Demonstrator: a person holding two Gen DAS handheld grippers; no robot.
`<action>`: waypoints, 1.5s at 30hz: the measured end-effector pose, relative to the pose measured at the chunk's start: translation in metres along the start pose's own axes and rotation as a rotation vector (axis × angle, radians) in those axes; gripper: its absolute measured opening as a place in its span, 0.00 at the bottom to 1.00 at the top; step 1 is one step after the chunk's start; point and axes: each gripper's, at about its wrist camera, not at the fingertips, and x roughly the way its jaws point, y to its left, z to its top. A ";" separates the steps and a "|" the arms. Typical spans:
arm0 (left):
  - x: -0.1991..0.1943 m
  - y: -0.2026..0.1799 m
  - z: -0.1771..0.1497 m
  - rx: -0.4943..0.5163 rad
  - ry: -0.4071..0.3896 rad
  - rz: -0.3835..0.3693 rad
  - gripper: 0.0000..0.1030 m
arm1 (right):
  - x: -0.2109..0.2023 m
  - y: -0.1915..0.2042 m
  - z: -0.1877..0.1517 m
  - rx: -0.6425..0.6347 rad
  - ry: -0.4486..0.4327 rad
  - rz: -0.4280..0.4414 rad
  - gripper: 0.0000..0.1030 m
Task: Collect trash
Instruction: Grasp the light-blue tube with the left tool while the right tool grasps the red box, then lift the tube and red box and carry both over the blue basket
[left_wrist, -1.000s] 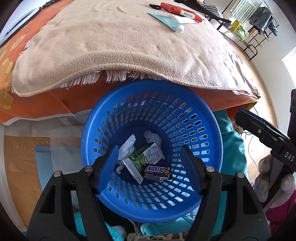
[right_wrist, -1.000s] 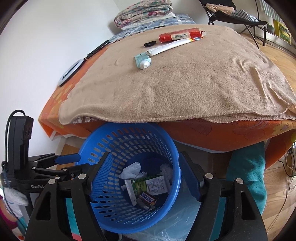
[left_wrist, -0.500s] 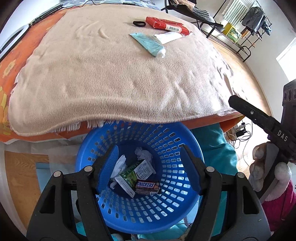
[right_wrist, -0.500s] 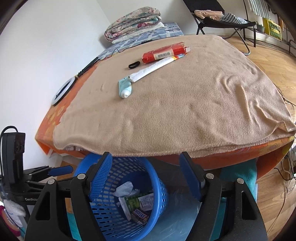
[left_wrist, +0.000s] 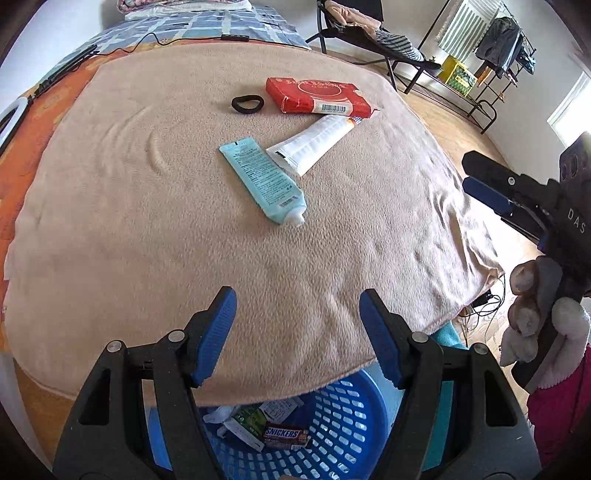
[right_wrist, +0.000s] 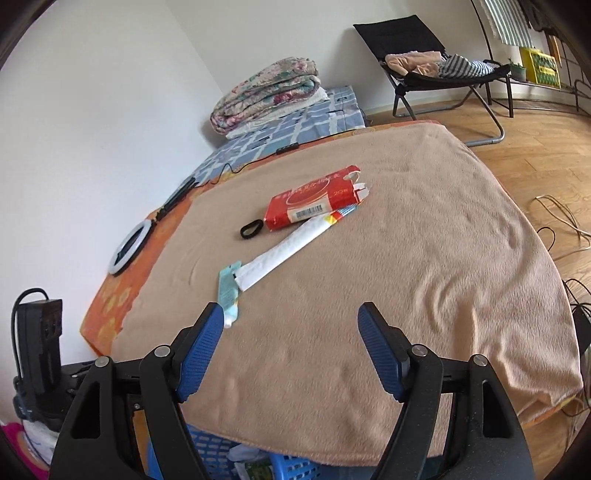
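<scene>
**Collect trash: basket part-filled, four items left on the blanket**

Done so far, judged from how things lie:
- Blue basket (left_wrist: 354, 424) sits on the floor at the near edge of the bed, partly tucked under the overhang of the tan blanket (left_wrist: 129, 240).
- Inside it: a Snickers wrapper (left_wrist: 286, 437), a green-and-white carton (left_wrist: 251, 419) and crumpled white paper (left_wrist: 218, 415). That share of the job looks finished.

Left to do, all on the blanket, none touched by either tool:
- Teal tube (left_wrist: 264, 181), nearest the basket, cap end pointing near.
- White tube (left_wrist: 314, 142), just right of the teal one, their flat ends close together or touching; I cannot tell which.
- Red box (left_wrist: 317, 96), far of the white tube, one end flap torn open in the right wrist view.
- Black hair tie (left_wrist: 247, 103), just left of the red box. Whether it counts as trash is doubtful.

Tools:
- Left tool (left_wrist: 297, 332): jaws spread wide, nothing between them, over the near blanket edge above the basket.
- Right tool (right_wrist: 291, 343): jaws spread wide too, empty, over the near blanket; the teal tube's cap lies just beside its left pad.

Estimate: roughly half done. The teal tube looks the likeliest next pick. Both tubes lie flat on soft pile, so a low, edge-on approach seems needed.
</scene>
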 end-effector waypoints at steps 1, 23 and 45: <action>0.005 0.000 0.004 -0.003 0.004 0.002 0.69 | 0.005 -0.003 0.007 0.014 0.010 0.011 0.73; 0.064 0.017 0.070 -0.019 -0.009 0.069 0.53 | 0.143 -0.067 0.129 0.127 0.077 0.108 0.64; 0.068 0.021 0.074 0.021 -0.054 0.116 0.22 | 0.173 -0.075 0.113 0.183 0.189 0.186 0.27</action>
